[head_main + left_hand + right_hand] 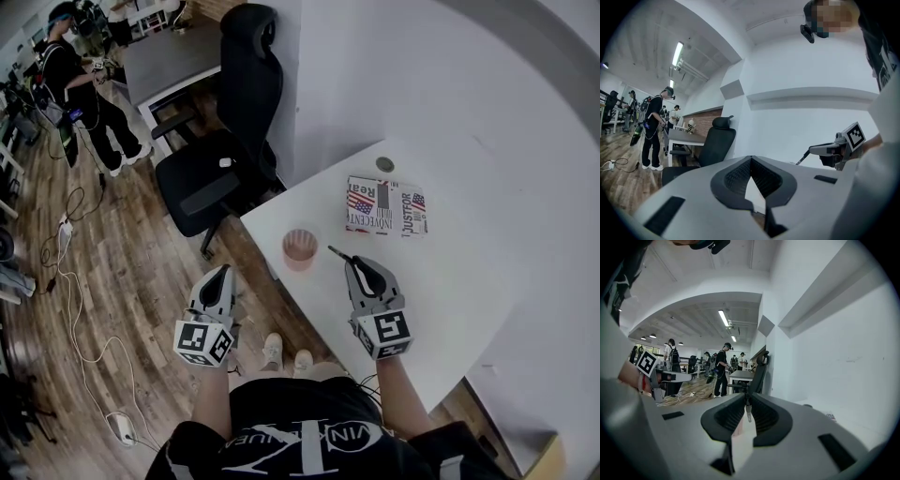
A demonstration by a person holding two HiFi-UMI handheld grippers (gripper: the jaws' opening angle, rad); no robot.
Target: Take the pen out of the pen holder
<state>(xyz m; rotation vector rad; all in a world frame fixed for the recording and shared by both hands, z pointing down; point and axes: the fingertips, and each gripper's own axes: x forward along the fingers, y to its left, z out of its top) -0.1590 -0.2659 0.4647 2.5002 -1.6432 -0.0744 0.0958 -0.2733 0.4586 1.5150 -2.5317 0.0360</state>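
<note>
A pink pen holder stands near the left edge of the white table. My right gripper hovers just right of it, shut on a dark pen that pokes out up-left from the jaws, clear of the cup. In the right gripper view the pen sits pinched between the jaws, with the pen holder showing below through the gap. My left gripper hangs off the table over the wooden floor, jaws together and empty. The left gripper view shows the right gripper with the pen.
A flag-printed box lies flat at the table's back. A black office chair stands just left of the table. A grey round grommet sits near the wall. A person stands far left; cables trail on the floor.
</note>
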